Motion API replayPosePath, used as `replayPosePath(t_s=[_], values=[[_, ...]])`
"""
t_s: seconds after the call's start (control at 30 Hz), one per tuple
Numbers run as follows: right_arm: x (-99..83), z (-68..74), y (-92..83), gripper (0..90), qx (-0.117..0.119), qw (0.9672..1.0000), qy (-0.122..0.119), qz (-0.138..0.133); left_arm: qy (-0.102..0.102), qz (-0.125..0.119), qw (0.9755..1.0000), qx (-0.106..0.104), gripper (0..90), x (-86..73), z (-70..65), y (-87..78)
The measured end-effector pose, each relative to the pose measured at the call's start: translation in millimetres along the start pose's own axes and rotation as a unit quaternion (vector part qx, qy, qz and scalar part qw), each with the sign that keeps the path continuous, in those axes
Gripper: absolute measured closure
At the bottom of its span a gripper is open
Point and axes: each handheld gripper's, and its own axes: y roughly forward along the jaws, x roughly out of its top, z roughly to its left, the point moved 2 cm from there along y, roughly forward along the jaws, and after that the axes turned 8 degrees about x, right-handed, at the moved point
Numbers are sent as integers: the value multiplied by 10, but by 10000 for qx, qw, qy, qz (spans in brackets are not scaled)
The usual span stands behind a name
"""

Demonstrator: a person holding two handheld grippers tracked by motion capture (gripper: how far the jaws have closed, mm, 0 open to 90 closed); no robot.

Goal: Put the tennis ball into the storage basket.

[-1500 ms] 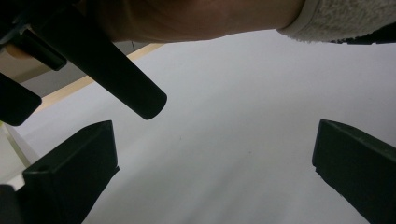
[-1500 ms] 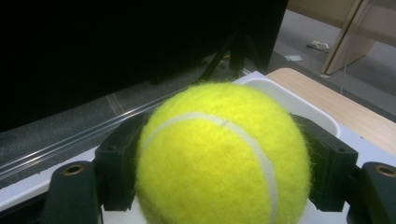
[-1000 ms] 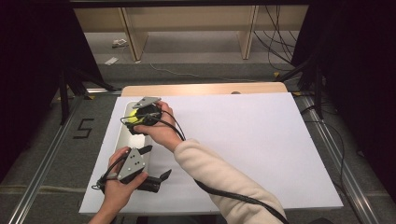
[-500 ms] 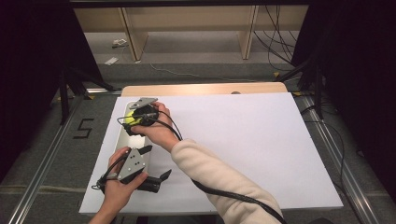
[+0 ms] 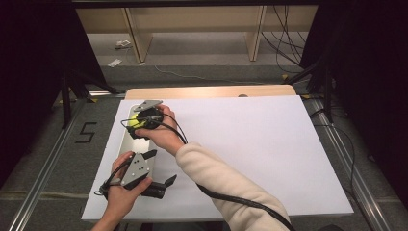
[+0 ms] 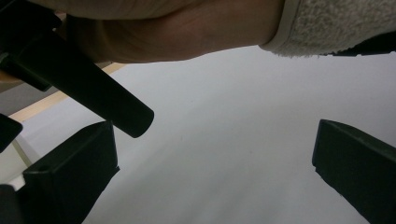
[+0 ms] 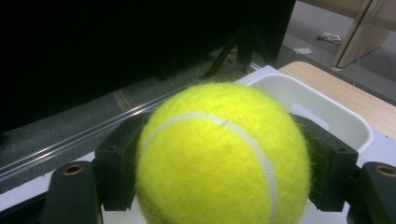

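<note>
A: From the high view, where's the tennis ball [image 5: 133, 122]?

B: Clamped in the right gripper [image 5: 136, 123], over the white tray [image 5: 126, 144] at the table's left edge.

A: And the left gripper view?

B: The left gripper [image 6: 212, 163] idles, jaws wide, nothing between.

A: Right gripper view?

B: Ball squeezed, tray just beyond. I'd say grasped, release left.

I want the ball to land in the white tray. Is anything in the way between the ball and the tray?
Nothing visible is. The right gripper holds the ball between its jaws, right by the tray. The part of the tray behind the ball looks bare. The left gripper stays off to the side, open.
</note>
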Motion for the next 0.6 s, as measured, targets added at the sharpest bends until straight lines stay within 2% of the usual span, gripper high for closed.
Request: replayPosePath(t_s=[0.4, 0.6], values=[[13, 55, 60, 267, 255, 9996, -72, -3, 16, -6, 10000, 0, 0, 0, 7, -4], [12, 57, 69, 267, 234, 9997, -87, 11, 11, -3, 10000, -2, 0, 0, 5, -4]])
